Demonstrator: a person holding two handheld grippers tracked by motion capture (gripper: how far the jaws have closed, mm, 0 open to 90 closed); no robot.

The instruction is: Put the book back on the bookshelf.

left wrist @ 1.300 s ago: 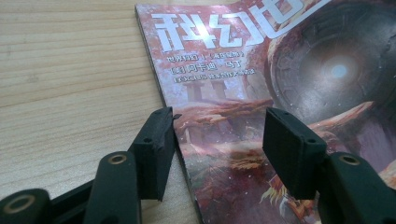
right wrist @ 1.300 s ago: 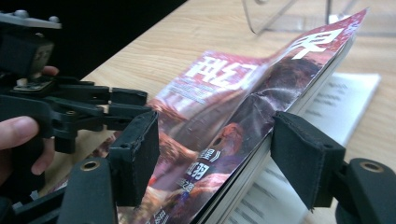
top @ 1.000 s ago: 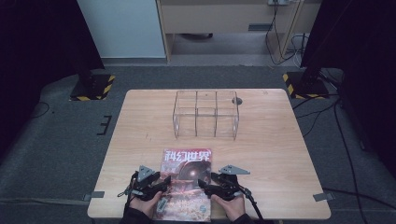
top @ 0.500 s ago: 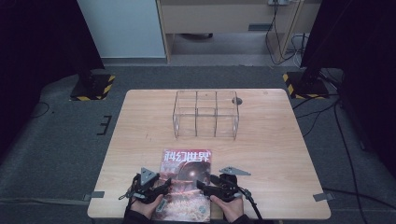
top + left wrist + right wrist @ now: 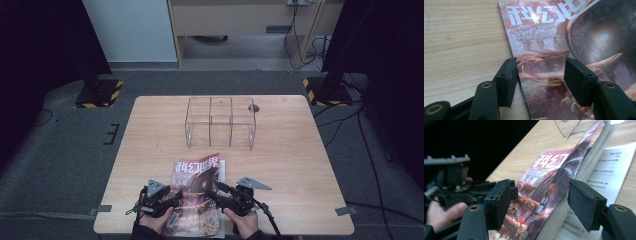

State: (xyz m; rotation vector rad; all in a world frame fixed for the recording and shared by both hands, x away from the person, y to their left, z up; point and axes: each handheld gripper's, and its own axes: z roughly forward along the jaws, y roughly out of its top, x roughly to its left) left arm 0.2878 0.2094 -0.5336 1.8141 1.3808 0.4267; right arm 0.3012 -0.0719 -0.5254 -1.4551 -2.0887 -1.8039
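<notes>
Left tongs [image 5: 540, 75]: jaws apart, straddling the spine edge of the magazine [image 5: 574, 50]; one pad sat over bare wood just beside the spine, the other over the cover. Contact with the cover could not be judged. In the high view they sat at the magazine's near left corner [image 5: 159, 199], held in the left hand [image 5: 152, 222].

Right tongs [image 5: 539, 202]: jaws apart, one on each side of the lifted block of cover and pages; neither pad was seen pressing on it. In the high view they sat at the magazine's near right side [image 5: 227, 195], held in the right hand [image 5: 245, 225].

Magazine: lay at the near edge of the bench [image 5: 290, 160], between the two tongs, red illustrated cover with large white characters facing up. In the right gripper view its cover and upper pages stood tilted up off a printed white page [image 5: 599, 195] lying flat beneath.

Clear organiser [image 5: 221, 122]: transparent box with compartments, upright at the far middle of the bench, well apart from the magazine.

Bench: light wood, with a small dark round hole [image 5: 253, 107] just beside the organiser's far right corner.
</notes>
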